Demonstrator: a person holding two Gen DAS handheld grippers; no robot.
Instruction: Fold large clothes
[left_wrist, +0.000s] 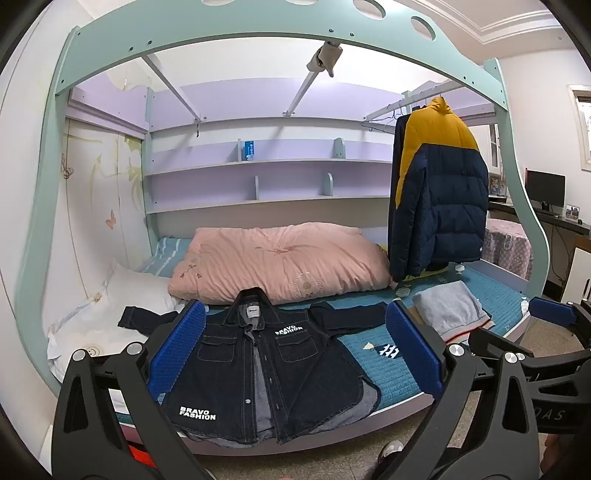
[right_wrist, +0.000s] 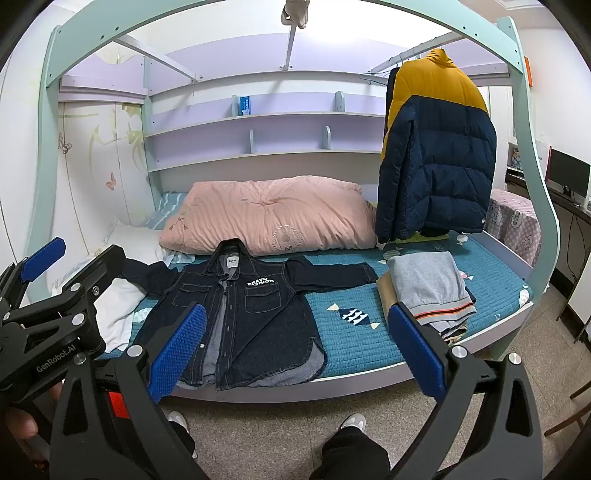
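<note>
A dark denim jacket (left_wrist: 266, 362) (right_wrist: 258, 295) with white "BRAVO FASHION" lettering lies spread out, front up, on the teal mattress (right_wrist: 354, 339). Its sleeves reach out to both sides and its hem lies at the bed's near edge. My left gripper (left_wrist: 295, 347) hovers in front of the hem, open, with nothing between its blue pads. My right gripper (right_wrist: 297, 349) hangs just to the right of it, also open and holding nothing. In the right wrist view the left gripper (right_wrist: 74, 258) shows at the left edge.
A folded grey stack (right_wrist: 428, 288) sits to the jacket's right. Behind it lie a pink duvet (right_wrist: 266, 214) and a white pillow (right_wrist: 122, 295). A yellow-navy puffer jacket (right_wrist: 436, 147) hangs at the back right. The person's shoes (right_wrist: 352, 421) stand on the floor before the bed.
</note>
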